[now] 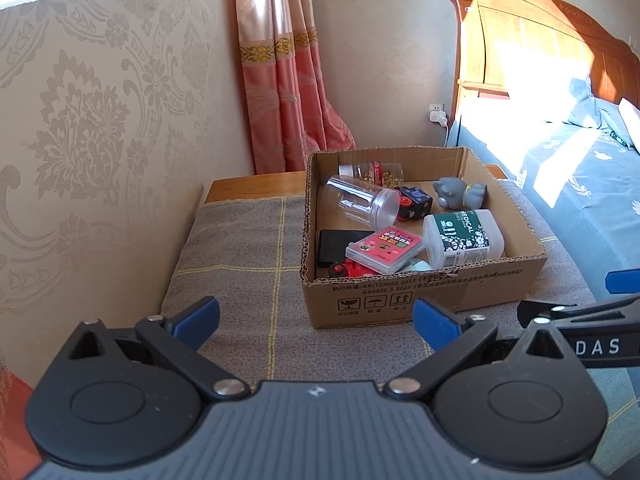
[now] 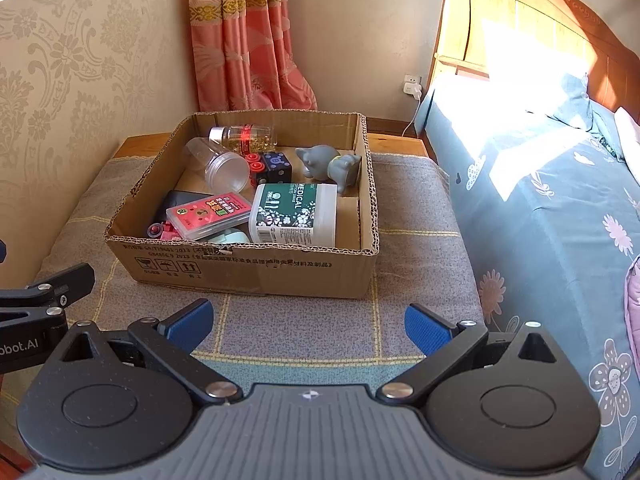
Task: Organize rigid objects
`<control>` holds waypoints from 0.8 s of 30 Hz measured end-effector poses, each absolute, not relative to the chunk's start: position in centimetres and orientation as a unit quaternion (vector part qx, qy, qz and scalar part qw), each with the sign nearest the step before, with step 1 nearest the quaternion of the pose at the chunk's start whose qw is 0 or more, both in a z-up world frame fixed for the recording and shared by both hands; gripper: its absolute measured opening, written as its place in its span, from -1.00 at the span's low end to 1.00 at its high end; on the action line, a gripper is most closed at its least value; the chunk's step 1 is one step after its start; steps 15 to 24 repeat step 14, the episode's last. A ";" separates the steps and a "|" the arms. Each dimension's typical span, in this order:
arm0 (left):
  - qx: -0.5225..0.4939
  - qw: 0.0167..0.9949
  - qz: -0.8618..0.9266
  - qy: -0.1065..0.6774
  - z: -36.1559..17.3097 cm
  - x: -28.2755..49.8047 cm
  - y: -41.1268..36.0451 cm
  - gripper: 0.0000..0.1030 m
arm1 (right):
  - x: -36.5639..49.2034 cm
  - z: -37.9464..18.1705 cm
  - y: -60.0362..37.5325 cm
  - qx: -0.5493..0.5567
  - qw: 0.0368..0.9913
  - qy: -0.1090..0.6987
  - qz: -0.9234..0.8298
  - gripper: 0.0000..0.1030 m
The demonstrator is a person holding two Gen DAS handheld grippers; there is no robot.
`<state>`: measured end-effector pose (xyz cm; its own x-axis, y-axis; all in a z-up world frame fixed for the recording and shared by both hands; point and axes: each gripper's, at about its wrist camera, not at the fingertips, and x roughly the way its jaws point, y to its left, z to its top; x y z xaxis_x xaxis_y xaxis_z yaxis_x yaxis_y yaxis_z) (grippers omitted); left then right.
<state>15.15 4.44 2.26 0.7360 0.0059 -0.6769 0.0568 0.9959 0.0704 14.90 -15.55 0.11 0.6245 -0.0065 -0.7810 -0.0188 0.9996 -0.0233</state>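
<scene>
A cardboard box stands on a grey checked cloth. In it lie a clear plastic jar, a small bottle of yellow capsules, a grey toy figure, a black dice-like cube, a white MEDICAL bottle, a pink card case, a black flat device and a red toy. My left gripper and right gripper are open and empty, in front of the box.
The cloth covers a wooden bedside table. A patterned wall is on the left, a pink curtain behind, a bed with blue bedding on the right. The right gripper's body shows at the left view's right edge.
</scene>
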 end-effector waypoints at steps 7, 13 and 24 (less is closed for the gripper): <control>0.044 0.931 -0.012 0.362 2.4 15.0 4.4 0.99 | 14.8 0.3 -15.4 -0.015 0.903 0.430 0.003 1.00; 0.043 0.932 -0.012 0.359 2.6 14.9 4.4 0.99 | 14.6 0.4 -15.5 -0.016 0.903 0.429 0.005 1.00; 0.043 0.933 -0.012 0.358 2.6 14.8 4.4 0.99 | 14.5 0.5 -15.5 -0.016 0.903 0.428 0.005 1.00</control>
